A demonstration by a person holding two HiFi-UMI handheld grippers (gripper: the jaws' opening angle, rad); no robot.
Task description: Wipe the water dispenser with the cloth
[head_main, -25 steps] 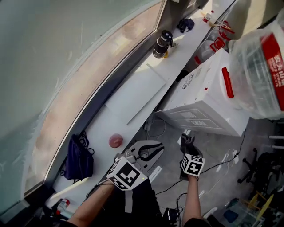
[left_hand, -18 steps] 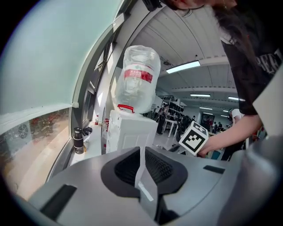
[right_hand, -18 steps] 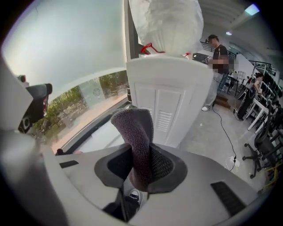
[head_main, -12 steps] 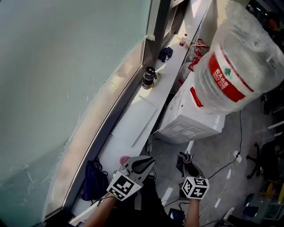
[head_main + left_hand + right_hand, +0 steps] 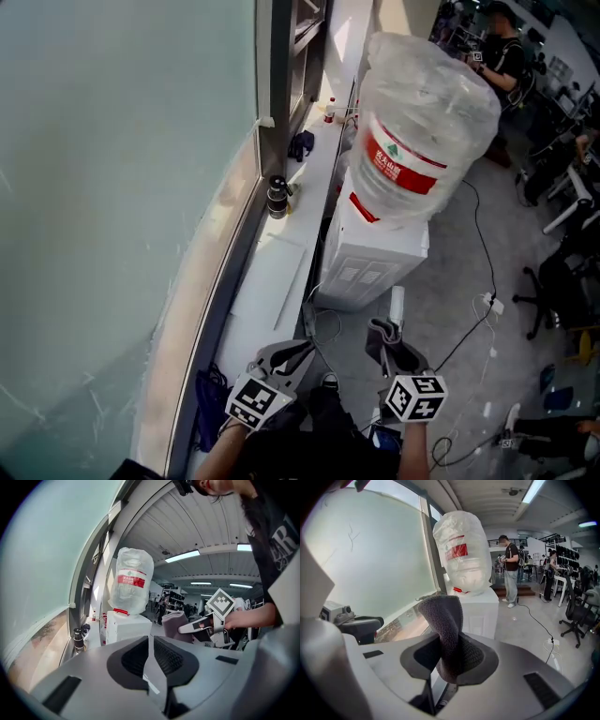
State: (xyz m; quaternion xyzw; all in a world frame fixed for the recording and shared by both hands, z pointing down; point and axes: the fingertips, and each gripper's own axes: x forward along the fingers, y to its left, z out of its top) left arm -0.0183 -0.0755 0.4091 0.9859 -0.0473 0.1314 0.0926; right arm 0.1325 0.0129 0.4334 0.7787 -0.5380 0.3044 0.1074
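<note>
The white water dispenser (image 5: 370, 258) stands on the floor beside the window ledge, with a big clear bottle (image 5: 422, 131) bearing a red label on top. Both appear again in the left gripper view as dispenser (image 5: 126, 626) and bottle (image 5: 132, 581), and in the right gripper view as dispenser (image 5: 480, 609) and bottle (image 5: 461, 552). My right gripper (image 5: 394, 352) is shut on a grey cloth (image 5: 445, 620) that sticks up from its jaws, well short of the dispenser. My left gripper (image 5: 281, 361) is shut with nothing in it, level with the right gripper (image 5: 197, 626).
A white window ledge (image 5: 281, 272) runs along the glass, with a dark flask (image 5: 277, 199) and a dark bundle (image 5: 300, 145) on it. Cables and a power strip (image 5: 489, 302) lie on the floor to the right. A person (image 5: 511, 569) stands beyond the dispenser, near office chairs (image 5: 576, 611).
The head view has lifted, so the whole dispenser and bottle now show farther ahead. My left gripper's jaws went from open to shut. The cloth stays in the right gripper.
</note>
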